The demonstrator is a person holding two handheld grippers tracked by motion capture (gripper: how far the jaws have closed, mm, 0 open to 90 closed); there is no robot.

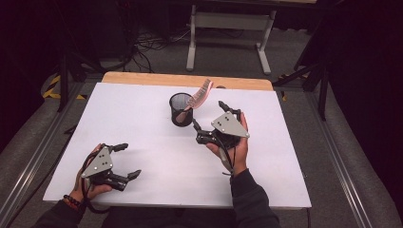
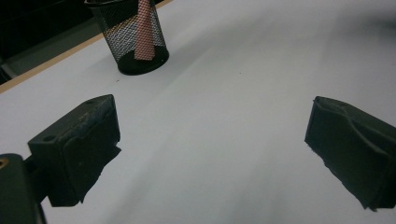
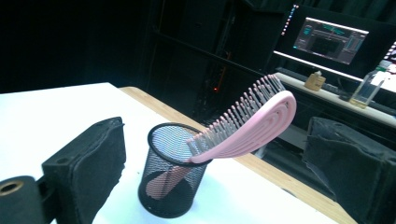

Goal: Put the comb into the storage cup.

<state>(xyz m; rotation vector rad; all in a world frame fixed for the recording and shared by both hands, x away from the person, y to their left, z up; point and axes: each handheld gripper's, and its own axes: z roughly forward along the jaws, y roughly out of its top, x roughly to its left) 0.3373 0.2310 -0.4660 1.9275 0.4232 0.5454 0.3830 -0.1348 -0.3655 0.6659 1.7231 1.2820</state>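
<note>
Pink plastic hairbrush (image 3: 243, 126) standing handle-down in black wire-mesh cup (image 1: 181, 109), head leaning out over rim, toward far edge of white worktop (image 1: 157, 156). Right tool (image 1: 209, 116) just beside cup, jaws spread wide, gripping nothing. Left tool (image 1: 127, 160) near front-left corner, well apart from cup, jaws wide, empty.

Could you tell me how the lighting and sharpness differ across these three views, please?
High view: the white table top is evenly lit, the surroundings dark. Left gripper view: the black mesh cup is fairly sharp, its near jaws soft and casting faint shadows. Right gripper view: the pink curved hairbrush is crisp, the background dim apart from a glowing monitor.
</note>
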